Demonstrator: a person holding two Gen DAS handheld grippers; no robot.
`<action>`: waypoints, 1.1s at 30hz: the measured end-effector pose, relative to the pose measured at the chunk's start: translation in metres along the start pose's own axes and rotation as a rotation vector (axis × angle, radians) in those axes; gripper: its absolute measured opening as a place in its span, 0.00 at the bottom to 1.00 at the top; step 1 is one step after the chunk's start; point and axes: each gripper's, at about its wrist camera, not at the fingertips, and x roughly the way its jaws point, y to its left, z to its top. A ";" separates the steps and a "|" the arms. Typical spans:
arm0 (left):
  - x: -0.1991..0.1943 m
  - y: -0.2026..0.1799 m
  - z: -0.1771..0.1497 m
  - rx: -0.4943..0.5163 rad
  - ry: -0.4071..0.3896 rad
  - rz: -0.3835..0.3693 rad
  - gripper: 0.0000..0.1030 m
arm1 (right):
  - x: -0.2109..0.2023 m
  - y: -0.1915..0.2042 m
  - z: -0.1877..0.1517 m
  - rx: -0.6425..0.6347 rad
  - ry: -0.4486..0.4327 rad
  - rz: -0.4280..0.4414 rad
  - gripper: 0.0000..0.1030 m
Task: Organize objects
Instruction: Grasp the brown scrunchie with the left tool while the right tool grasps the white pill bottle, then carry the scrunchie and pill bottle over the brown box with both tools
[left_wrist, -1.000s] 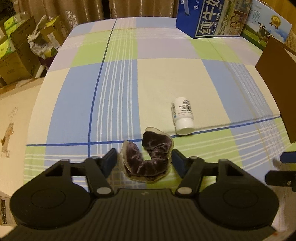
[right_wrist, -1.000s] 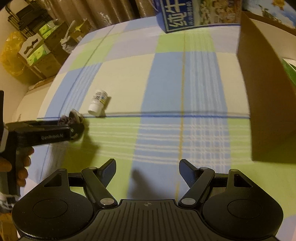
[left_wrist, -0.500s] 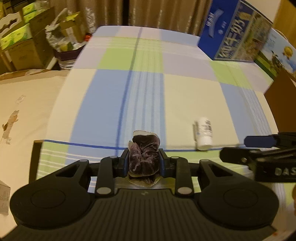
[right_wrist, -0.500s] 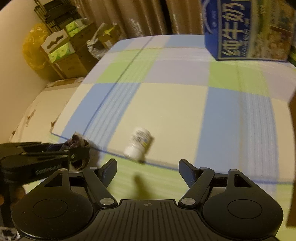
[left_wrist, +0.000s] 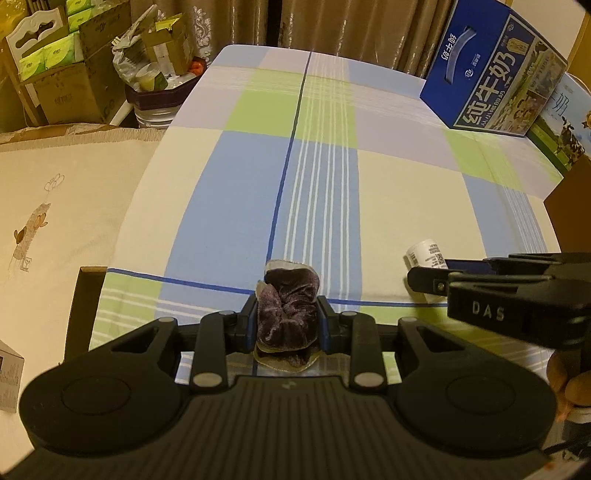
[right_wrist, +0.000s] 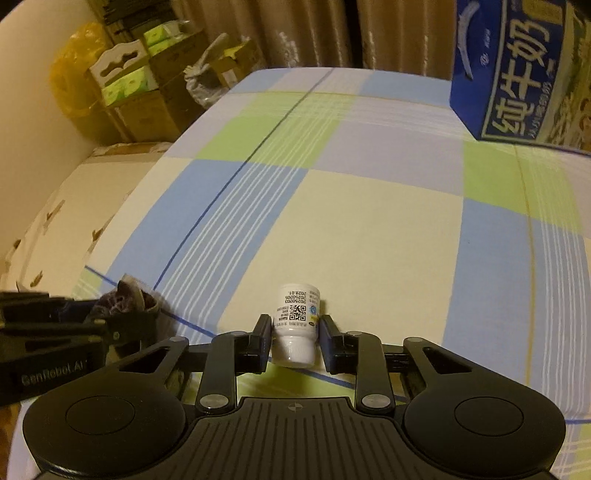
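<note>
1. Two hand-held grippers at work over the checked bedsheet (left_wrist: 229, 206).
2. Left hand-held gripper (left_wrist: 287, 325) is clamped narrow on one purple velvet scrunchie (left_wrist: 288, 306) in clear wrapping, left of the bottle.
3. Right hand-held gripper (right_wrist: 294, 338) brackets one white pill bottle (right_wrist: 296, 325) lying cap-toward-camera; left finger (right_wrist: 263, 341) touches it, a sliver shows on the right, so grip is uncertain.
4. One blue milk carton (right_wrist: 517, 70) stands far beyond the bottle.

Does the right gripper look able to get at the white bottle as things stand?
Probably yes: the right gripper already straddles the white bottle lying on the bedsheet, fingers either side, nothing between.
</note>
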 end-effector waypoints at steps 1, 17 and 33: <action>0.000 0.000 0.000 -0.001 0.000 -0.001 0.25 | -0.001 0.000 -0.002 -0.005 0.001 0.007 0.24; -0.042 -0.022 -0.014 0.008 -0.034 -0.082 0.25 | -0.076 -0.024 -0.040 0.099 -0.038 0.056 0.24; -0.105 -0.085 -0.055 0.121 -0.043 -0.224 0.25 | -0.182 -0.067 -0.102 0.282 -0.119 0.038 0.24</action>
